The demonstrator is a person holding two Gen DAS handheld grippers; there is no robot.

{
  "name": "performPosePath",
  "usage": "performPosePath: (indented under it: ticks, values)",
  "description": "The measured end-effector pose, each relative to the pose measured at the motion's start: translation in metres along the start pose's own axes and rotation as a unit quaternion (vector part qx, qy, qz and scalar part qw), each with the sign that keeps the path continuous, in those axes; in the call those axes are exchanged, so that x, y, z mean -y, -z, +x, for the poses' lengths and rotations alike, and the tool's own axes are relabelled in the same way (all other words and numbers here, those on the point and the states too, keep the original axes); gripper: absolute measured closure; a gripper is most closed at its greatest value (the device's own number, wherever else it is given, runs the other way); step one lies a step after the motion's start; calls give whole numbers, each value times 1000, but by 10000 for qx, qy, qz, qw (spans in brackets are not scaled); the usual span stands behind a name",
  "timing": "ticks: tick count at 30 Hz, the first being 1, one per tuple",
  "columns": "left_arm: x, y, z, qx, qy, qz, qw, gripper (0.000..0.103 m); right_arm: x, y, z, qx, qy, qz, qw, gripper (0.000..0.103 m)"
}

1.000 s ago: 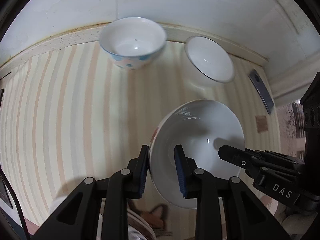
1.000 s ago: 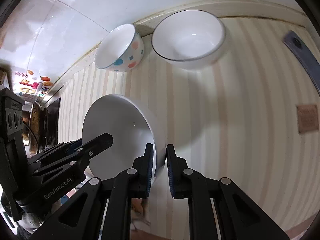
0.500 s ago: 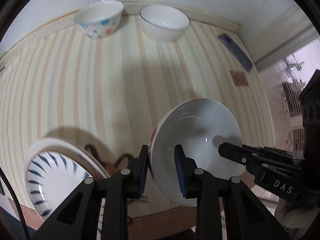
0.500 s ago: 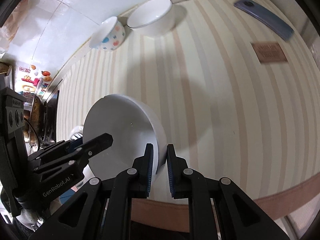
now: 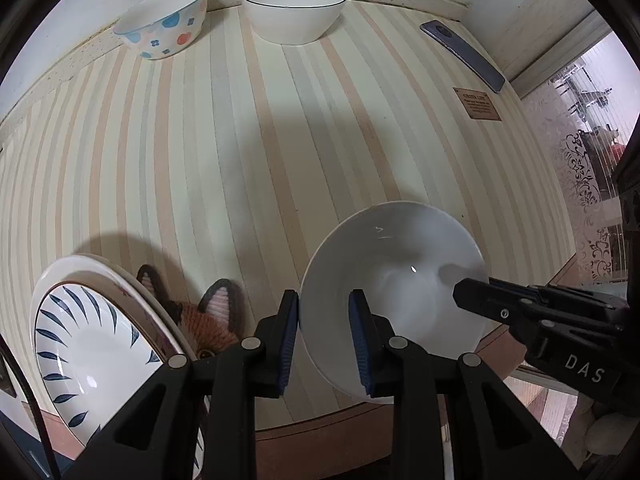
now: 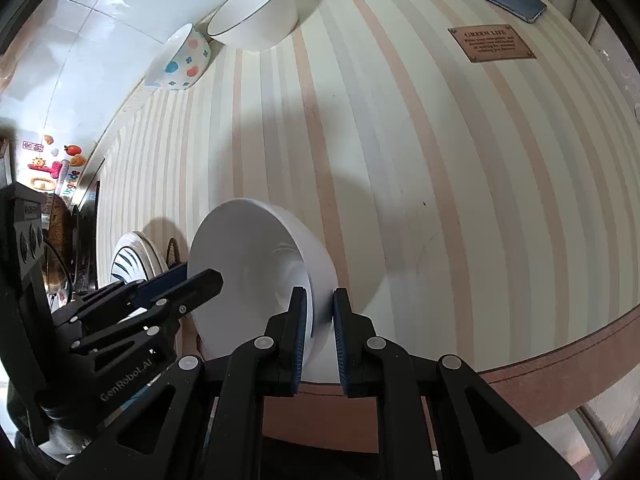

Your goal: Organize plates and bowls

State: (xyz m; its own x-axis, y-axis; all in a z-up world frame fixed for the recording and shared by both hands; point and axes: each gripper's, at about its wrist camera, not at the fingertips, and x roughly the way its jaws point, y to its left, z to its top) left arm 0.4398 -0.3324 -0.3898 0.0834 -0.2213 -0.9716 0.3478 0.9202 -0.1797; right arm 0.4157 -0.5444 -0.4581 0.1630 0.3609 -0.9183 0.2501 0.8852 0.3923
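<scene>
gripping glossy round white bowl [image 5: 394, 292] rim: left tool [image 5: 325, 332], right tool [image 6: 320, 330] (both clamped), above striped tabletop [image 5: 248, 152].

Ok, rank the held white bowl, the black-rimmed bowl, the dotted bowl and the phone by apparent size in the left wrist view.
1. Held white bowl, though nearness inflates it.
2. Black-rimmed bowl.
3. Dotted bowl, slightly smaller.
4. Phone, slimmest; edge distortion makes this unsure.
</scene>
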Motion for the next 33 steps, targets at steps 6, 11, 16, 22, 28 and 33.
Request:
performPosePath:
  ticks: [6,11,16,22,28,33]
  values:
    - [-6,-6,-12,-1,91,-111,9999,80,7,-5,-4,-230,-129,161,9995,87]
    - [-37,-32,-69,710,-43,-437,9965,75,10,-27,-54,182,-370,290,9987,79]
    - [-87,-77,-94,1152,-254,-999,9880,72,-31,-82,-76,432,-828,-6,9956,54]
    - [-145,-136,-83,1302,-470,-1547,9782,72,-102,-171,-41,486,-943,-416,9935,54]
    - [-200,-189,-51,1229,-447,-2031,9704,72,-163,-274,12,402,-888,-756,9924,54]
    - [-226,-217,-12,950,-347,-2158,9712,72,-188,-323,60,251,-470,-1017,9934,56]
